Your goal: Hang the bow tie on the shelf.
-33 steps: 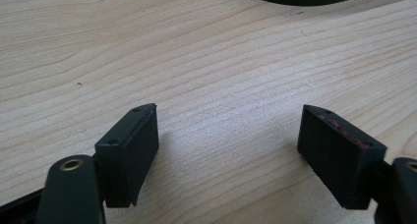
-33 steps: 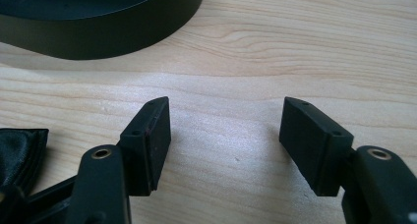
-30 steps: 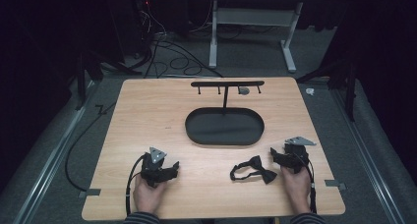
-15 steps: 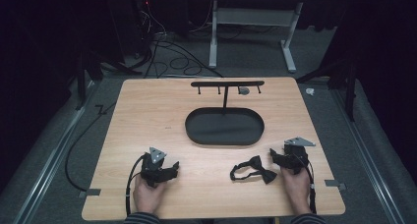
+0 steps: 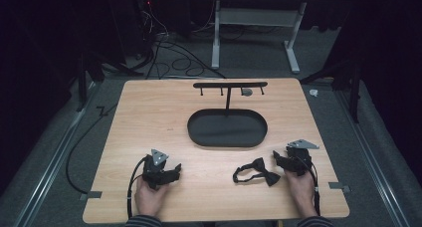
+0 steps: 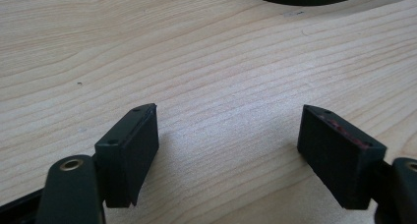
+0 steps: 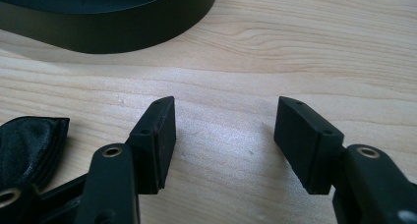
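While both rest on light wooden table [image 5: 149, 112]: left gripper [image 5: 171, 171] jaws spread, empty; right gripper [image 5: 276, 159] jaws spread, empty, just right of black fabric bow tie [image 5: 256, 170]; black oval tray [image 5: 227, 129] beyond bow tie.

Black satin bow tie [image 5: 258, 171] w/ looped neck strap, lying flat on tabletop [image 5: 149, 112] near front edge, right of centre. Just in front of black oval tray [image 5: 199, 132] of hook stand [image 5: 229, 85]; apart from tray, empty.
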A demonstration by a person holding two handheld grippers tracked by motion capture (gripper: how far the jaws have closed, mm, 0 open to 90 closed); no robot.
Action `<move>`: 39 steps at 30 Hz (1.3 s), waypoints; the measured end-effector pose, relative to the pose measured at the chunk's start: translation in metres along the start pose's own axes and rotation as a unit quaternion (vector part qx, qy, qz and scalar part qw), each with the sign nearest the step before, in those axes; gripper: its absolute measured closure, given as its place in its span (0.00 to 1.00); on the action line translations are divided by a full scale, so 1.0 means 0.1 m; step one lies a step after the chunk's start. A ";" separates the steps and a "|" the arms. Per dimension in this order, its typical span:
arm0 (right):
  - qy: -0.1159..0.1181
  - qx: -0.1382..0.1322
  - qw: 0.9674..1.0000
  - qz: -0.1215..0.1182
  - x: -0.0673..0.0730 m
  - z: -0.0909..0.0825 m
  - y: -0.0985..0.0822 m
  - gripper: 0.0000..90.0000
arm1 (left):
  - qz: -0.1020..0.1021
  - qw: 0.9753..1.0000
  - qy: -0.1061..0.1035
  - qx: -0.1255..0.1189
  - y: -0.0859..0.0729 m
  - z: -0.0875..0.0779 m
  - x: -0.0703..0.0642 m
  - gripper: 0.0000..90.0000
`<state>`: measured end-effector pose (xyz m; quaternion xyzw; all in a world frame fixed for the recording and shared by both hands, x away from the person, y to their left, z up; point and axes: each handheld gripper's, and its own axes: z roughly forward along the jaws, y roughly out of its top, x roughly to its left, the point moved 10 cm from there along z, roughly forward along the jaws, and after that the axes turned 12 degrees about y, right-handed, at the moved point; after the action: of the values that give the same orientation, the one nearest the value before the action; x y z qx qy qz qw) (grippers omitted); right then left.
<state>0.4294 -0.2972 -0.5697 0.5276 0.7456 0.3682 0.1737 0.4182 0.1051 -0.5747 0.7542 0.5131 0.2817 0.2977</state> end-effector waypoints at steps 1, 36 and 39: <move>0.000 0.000 1.000 0.000 0.00 0.00 0.00 0.47 | 0.000 1.000 0.001 -0.001 0.00 0.00 0.00 0.26; 0.125 -0.040 0.991 -0.013 0.51 -0.33 0.18 0.65 | 0.001 1.000 0.001 -0.001 0.00 0.01 0.00 0.27; 0.135 -0.041 0.990 -0.021 0.58 -0.34 0.19 0.65 | 0.000 1.000 0.001 -0.001 0.01 0.01 0.00 0.27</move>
<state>0.3978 -0.2529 -0.5252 0.4500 0.7572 0.4625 0.1011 0.4190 0.1050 -0.5747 0.7537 0.5128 0.2833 0.2979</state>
